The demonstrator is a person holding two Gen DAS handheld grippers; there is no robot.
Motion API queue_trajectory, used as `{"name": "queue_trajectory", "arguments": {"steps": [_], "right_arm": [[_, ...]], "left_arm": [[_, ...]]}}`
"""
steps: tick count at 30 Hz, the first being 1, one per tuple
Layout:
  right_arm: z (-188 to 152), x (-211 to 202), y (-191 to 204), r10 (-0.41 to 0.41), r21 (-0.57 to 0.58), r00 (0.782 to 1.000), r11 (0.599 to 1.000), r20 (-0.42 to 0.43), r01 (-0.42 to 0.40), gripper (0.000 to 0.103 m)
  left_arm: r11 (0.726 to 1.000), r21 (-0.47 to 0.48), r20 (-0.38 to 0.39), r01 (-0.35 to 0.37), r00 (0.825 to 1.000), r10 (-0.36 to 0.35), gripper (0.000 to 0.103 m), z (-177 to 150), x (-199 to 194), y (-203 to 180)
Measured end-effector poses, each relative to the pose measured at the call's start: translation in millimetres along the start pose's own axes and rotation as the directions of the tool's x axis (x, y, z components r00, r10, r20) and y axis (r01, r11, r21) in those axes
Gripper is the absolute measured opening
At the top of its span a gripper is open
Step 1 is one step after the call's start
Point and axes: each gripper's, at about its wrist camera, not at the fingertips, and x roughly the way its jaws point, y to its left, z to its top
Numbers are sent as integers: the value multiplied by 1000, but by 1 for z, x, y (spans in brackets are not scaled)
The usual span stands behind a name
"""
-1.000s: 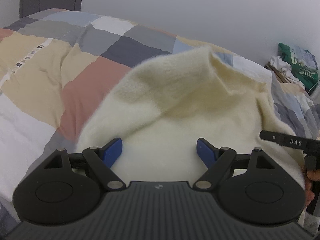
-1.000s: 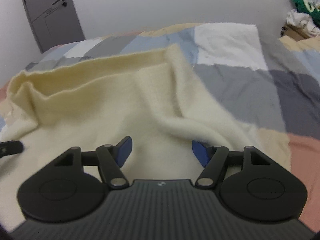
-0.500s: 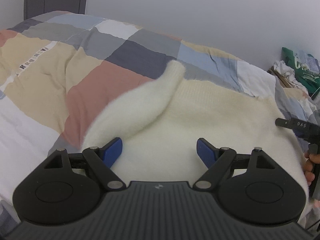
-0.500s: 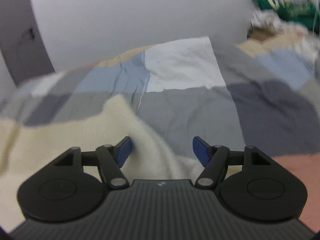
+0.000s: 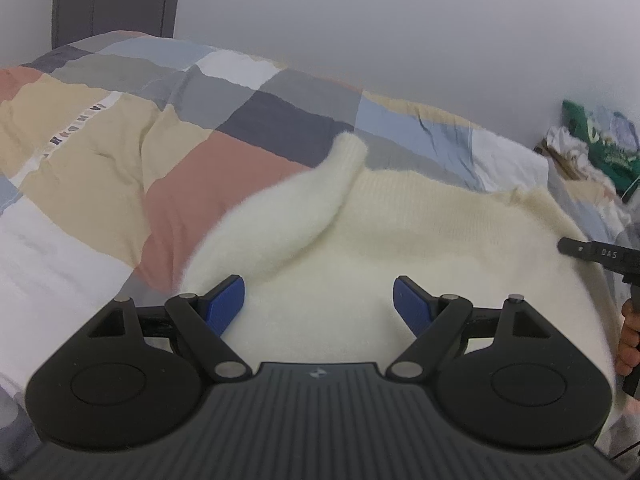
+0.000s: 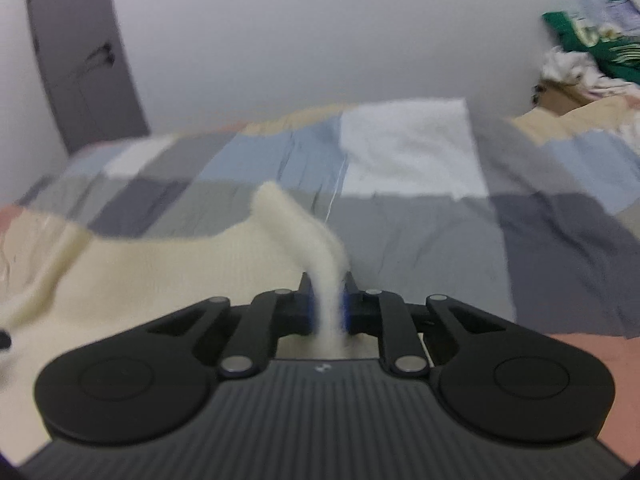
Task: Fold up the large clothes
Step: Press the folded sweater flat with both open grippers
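A cream knitted sweater (image 5: pixel 420 240) lies spread on the patchwork bed, one sleeve (image 5: pixel 288 208) folded across its left side. My left gripper (image 5: pixel 318 304) hovers over the near part of the sweater, open, blue pads wide apart with only fabric below them. In the right wrist view the sweater (image 6: pixel 140 276) fills the lower left. My right gripper (image 6: pixel 328 312) is shut on a raised fold of the sweater's right edge, which stands up between the blue pads. The right gripper's black tip (image 5: pixel 592 254) shows at the far right of the left wrist view.
The bed's patchwork cover (image 5: pixel 120 152) of beige, pink, grey, blue and white squares runs to a pale wall. A pile of clothes with a green garment (image 6: pixel 592 48) sits at the right. A grey door (image 6: pixel 80 60) stands at the left. A hand (image 5: pixel 630 340) grips the right handle.
My right gripper has gone from open to shut on the sweater's edge and swung right. The lifted sweater has dropped flat, its sleeve laid over. The left gripper has stayed put.
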Motion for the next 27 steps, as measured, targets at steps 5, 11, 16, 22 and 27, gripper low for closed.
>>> {"name": "queue_trajectory", "arguments": {"steps": [5,11,16,22,27], "right_arm": [[1,5,-20,-65,41,998,997,3,65,15],[-20,36,-28,-92,40,991,995,-96,96,17],[-20,25,-24,-76,46,994,996,-83,80,20],[-21,6,-15,-97,56,994,993,-49,99,42],[-20,-29,-7,-110,159,994,982,10,107,76]], "left_arm": [[1000,-2,34,25,999,-25,85,2,-14,1],[1000,22,-19,7,1000,-7,85,-3,-9,-4],[1000,8,-81,-7,997,8,85,-9,7,1],[999,39,-53,-9,999,11,85,-14,-11,-2],[998,60,-24,-11,1000,12,85,-19,-37,-11]]}}
